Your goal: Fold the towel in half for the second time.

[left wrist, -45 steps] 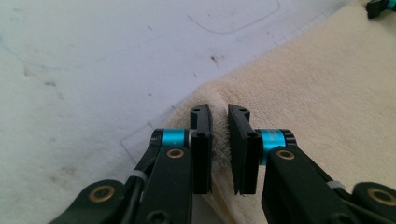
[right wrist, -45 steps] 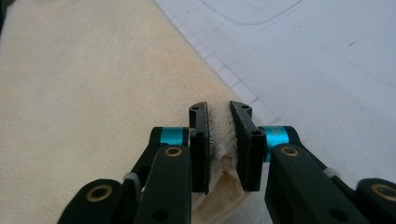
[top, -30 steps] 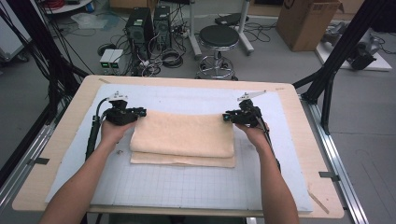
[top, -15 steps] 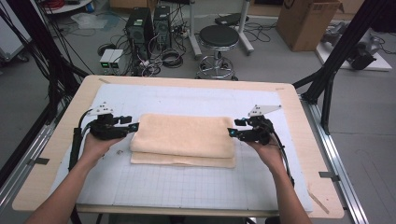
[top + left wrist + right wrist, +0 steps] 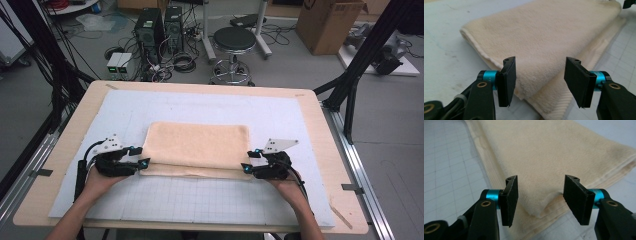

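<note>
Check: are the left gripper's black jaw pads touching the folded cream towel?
Apart. In the left gripper view, the left gripper has its jaws open either side of the folded cream towel's corner, with a visible gap at each pad.

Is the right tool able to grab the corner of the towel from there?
Probably yes. The right tool stands open with the towel corner straight ahead between its pads, and nothing lies between them on the mat.
</note>
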Available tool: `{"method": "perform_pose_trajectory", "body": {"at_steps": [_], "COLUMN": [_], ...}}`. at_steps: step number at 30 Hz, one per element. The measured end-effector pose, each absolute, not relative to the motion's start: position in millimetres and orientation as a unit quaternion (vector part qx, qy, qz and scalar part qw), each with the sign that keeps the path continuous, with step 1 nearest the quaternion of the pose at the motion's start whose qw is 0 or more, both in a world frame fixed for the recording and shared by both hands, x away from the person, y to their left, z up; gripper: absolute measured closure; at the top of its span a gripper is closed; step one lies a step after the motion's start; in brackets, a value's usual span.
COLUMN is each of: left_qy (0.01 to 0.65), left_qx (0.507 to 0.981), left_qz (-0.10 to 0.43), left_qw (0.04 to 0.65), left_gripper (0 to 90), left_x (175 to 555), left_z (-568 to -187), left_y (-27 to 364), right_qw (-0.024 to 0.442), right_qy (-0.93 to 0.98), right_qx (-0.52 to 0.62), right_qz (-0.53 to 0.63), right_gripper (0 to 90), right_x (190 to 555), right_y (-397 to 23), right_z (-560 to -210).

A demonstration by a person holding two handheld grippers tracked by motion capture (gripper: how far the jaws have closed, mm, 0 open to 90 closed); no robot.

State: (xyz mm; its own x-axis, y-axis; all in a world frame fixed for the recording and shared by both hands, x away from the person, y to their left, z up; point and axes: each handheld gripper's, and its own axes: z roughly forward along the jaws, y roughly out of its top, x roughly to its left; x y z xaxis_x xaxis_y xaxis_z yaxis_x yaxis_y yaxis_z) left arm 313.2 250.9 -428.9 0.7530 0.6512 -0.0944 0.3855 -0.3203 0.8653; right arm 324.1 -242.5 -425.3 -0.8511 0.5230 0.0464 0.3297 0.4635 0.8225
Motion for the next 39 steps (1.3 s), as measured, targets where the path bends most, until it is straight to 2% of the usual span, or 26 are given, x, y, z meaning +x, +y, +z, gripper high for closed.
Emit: {"method": "perform_pose_trajectory", "body": {"at_steps": [6, 9, 14, 16, 18, 26, 33, 34, 36, 37, 39], "left_qy": [0.327, 0.327, 0.320, 0.322, 0.320, 0.301, 0.279, 0.278, 0.283, 0.292, 0.303], "left_qx": [0.809, 0.817, 0.820, 0.815, 0.812, 0.806, 0.823, 0.827, 0.826, 0.819, 0.810], "left_qz": [0.131, 0.131, 0.155, 0.161, 0.168, 0.176, 0.159, 0.153, 0.150, 0.144, 0.144], "left_qw": [0.470, 0.457, 0.449, 0.454, 0.458, 0.478, 0.468, 0.463, 0.464, 0.472, 0.481], "left_gripper": [49.4, 55.6, 75.1, 80.9, 82.1, 82.2, 82.2, 81.7, 70.6, 63.8, 58.2], "left_x": [316.0, 318.0, 318.3, 317.8, 316.9, 306.3, 288.6, 286.2, 283.7, 283.5, 285.2], "left_z": [-435.5, -441.2, -441.8, -438.9, -434.4, -413.8, -416.9, -419.7, -422.6, -422.9, -421.2], "left_y": [248.5, 245.1, 241.0, 239.9, 238.7, 235.8, 234.7, 235.0, 237.5, 240.2, 243.1], "right_qw": [0.104, 0.110, 0.105, 0.102, 0.096, 0.107, 0.083, 0.075, 0.052, 0.050, 0.054], "right_qy": [0.857, 0.863, 0.865, 0.861, 0.855, 0.842, 0.851, 0.851, 0.853, 0.851, 0.837], "right_qx": [0.241, 0.240, 0.236, 0.234, 0.236, 0.235, 0.226, 0.225, 0.225, 0.236, 0.243], "right_qz": [0.443, 0.431, 0.431, 0.440, 0.452, 0.474, 0.467, 0.469, 0.468, 0.466, 0.487], "right_gripper": [46.2, 53.7, 76.2, 79.8, 80.6, 80.7, 80.2, 78.4, 57.4, 54.0, 49.8], "right_x": [325.1, 326.4, 327.7, 327.8, 327.8, 322.0, 305.0, 303.3, 301.5, 301.4, 300.2], "right_y": [-235.9, -233.8, -233.8, -235.3, -238.5, -250.0, -256.3, -256.6, -256.9, -257.8, -262.8], "right_z": [-435.9, -438.7, -439.3, -437.1, -433.3, -409.3, -410.8, -412.7, -418.4, -419.5, -415.8]}}
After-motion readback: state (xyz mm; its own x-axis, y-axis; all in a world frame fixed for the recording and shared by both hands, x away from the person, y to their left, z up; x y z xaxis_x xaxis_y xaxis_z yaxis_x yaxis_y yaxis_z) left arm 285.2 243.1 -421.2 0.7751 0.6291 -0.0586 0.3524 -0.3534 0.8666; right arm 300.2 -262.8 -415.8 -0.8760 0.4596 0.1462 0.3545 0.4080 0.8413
